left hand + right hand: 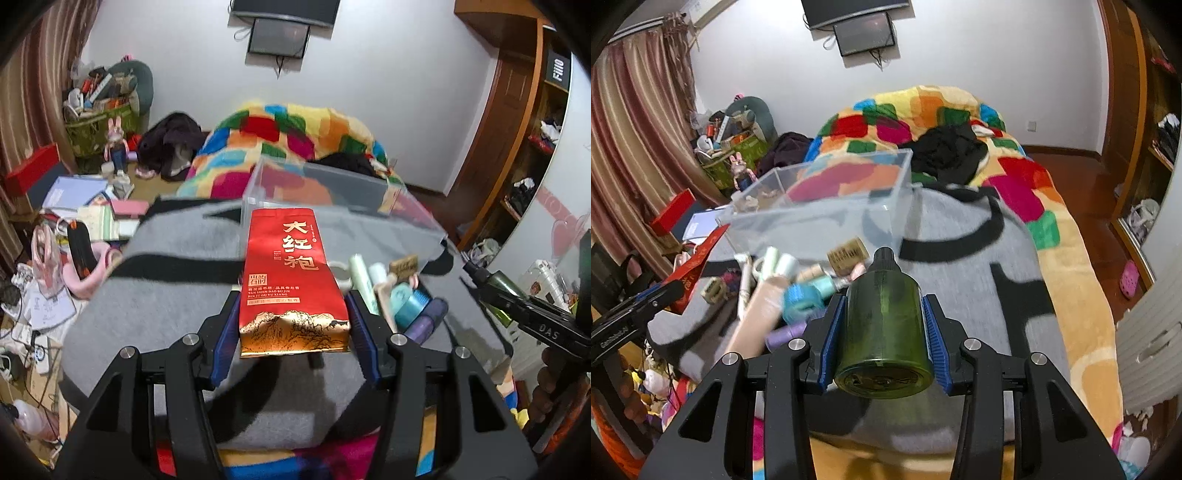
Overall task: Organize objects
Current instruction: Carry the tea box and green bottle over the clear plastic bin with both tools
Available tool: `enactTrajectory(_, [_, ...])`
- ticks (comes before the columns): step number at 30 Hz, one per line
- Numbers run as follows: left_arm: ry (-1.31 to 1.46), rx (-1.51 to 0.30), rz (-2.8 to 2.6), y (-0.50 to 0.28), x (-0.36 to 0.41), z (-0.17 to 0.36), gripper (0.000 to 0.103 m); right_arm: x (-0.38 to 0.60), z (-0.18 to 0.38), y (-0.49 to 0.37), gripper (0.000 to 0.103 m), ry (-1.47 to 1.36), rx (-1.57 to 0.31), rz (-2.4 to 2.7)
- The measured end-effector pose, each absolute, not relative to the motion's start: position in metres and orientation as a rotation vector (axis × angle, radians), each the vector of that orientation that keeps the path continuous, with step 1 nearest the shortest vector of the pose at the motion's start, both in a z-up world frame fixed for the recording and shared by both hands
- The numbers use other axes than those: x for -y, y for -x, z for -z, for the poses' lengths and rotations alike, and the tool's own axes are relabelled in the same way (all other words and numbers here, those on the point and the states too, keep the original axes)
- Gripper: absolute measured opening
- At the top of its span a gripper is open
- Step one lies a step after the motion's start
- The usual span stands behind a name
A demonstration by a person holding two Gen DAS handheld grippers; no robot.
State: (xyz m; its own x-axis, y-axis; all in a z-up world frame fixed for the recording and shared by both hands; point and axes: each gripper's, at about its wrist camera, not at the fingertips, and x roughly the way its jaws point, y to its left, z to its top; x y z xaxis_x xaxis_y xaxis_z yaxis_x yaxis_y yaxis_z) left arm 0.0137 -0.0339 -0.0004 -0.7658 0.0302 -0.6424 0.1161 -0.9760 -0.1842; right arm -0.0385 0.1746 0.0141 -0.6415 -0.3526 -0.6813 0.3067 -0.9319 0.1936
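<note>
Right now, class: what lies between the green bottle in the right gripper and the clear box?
In the right wrist view, a jumble of small toiletries on the grey blanket lies between the green bottle and the clear box.

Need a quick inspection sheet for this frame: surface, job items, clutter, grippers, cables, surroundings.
Surface: grey blanket with black stripes over a multicoloured patchwork bedspread.
Job's things: red foil tea packet; dark green plastic bottle; clear plastic bin, near empty; pile of small toiletry bottles and tubes.
Clutter: books and papers on floor; overfilled green basket.
Grippers: left gripper shut on packet; right gripper shut on bottle.
Cables: wires dangling under wall monitor.
Surroundings: striped curtain, wooden wardrobe.
</note>
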Motion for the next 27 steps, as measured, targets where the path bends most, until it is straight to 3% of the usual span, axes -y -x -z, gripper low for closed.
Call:
enactTrajectory(13, [-1.044,-0.303,2.942,0.041,0.04,-0.019,0.055,-0.137,-0.051,0.088,0.038,-0.953,0.039,2.531])
enactTrajectory(27, [-1.316,-0.213,2.914,0.134,0.035,-0.003,0.055,-0.097,-0.017,0.174,0.038,-1.166,0.02,2.418])
